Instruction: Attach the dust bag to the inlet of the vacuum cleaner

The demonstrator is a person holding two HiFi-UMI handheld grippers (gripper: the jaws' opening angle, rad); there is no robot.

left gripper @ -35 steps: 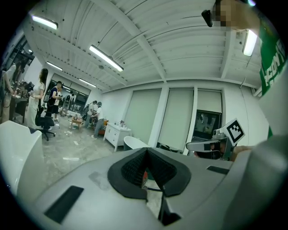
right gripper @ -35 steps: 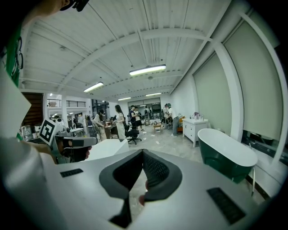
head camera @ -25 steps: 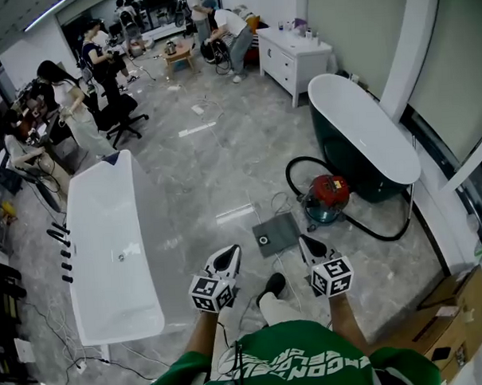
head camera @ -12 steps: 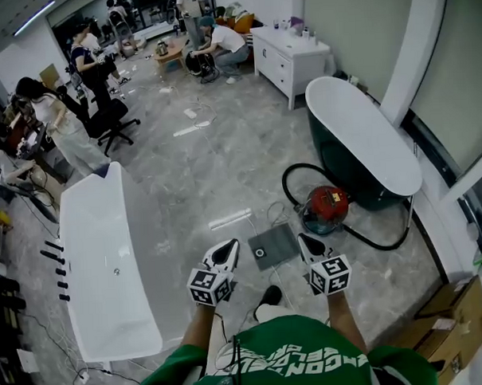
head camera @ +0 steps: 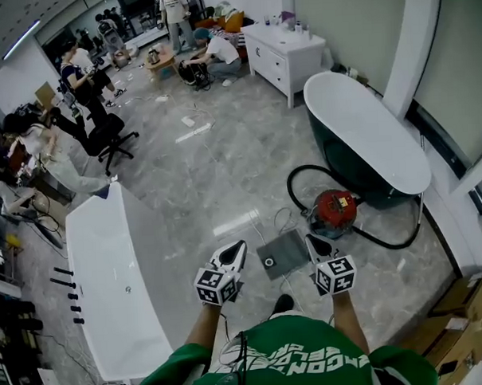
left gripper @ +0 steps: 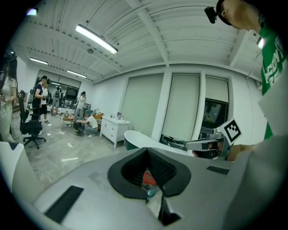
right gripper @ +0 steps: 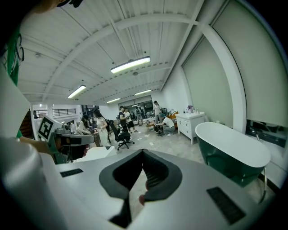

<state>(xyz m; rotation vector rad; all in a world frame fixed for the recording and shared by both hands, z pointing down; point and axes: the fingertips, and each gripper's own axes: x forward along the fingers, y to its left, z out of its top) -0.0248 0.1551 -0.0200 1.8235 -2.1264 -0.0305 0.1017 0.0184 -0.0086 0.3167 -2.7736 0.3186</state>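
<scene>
The red vacuum cleaner (head camera: 335, 210) stands on the grey floor beside a dark green bathtub, with its black hose (head camera: 298, 177) looping round it. A flat grey dust bag (head camera: 282, 254) with a round collar hole lies on the floor just left of it. My left gripper (head camera: 237, 248) and right gripper (head camera: 311, 240) are held side by side above the floor, on either side of the bag, both shut and holding nothing. In the left gripper view, a sliver of the red vacuum cleaner (left gripper: 148, 179) shows past the left gripper (left gripper: 146, 150). The right gripper (right gripper: 143, 152) points toward the room.
The green bathtub (head camera: 366, 134) stands at right, a white bathtub (head camera: 118, 289) at left. A white dresser (head camera: 287, 54), an office chair (head camera: 111, 131) and several people are at the back. Cardboard boxes (head camera: 462, 314) sit at the lower right. Thin cables (head camera: 284, 219) lie near the bag.
The head view has shifted as the person stepped forward. The vacuum cleaner and bag now sit slightly farther right. Both grippers stay shut, held in front as before.
</scene>
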